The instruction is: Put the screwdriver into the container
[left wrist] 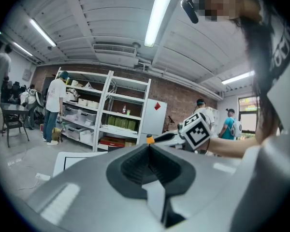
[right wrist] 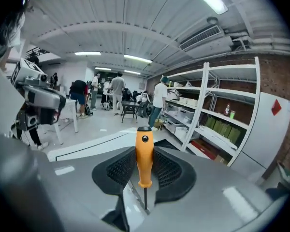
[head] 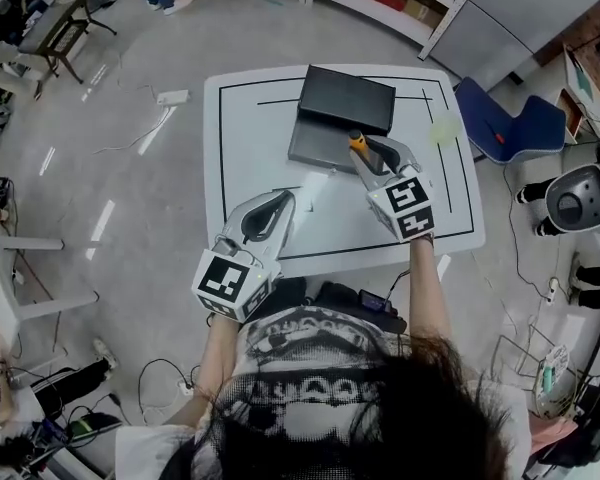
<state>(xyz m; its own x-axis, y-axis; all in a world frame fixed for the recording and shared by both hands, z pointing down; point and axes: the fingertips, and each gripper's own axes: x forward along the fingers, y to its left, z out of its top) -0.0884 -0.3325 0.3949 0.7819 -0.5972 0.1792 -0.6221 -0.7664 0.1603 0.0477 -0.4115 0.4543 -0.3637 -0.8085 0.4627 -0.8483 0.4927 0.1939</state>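
Where the person [head: 330,388] stands at the near edge of the white table [head: 250,138], the left gripper [head: 283,203] hangs over that edge towards the near left corner. Its jaws are pressed together with nothing between them, as the left gripper view [left wrist: 149,150] shows plainly. Further in, right of the table's middle, the right gripper [head: 365,158] pinches the screwdriver [head: 357,144] by its orange handle. In the right gripper view [right wrist: 145,146] the handle [right wrist: 144,153] stands upright between the two ribbed pads, with the thin shaft running back towards the camera. The screwdriver's handle end sits over the near right corner of the dark container [head: 325,118], which lies against the far edge of the table near its middle. Whether the tool touches the container cannot be told. Beyond the far right corner a blue chair [head: 510,123] stands on the floor, and off the far left corner lies a power strip [head: 172,96]. White shelving [right wrist: 212,115] lines the brick wall, and several people [right wrist: 117,88] stand far off.
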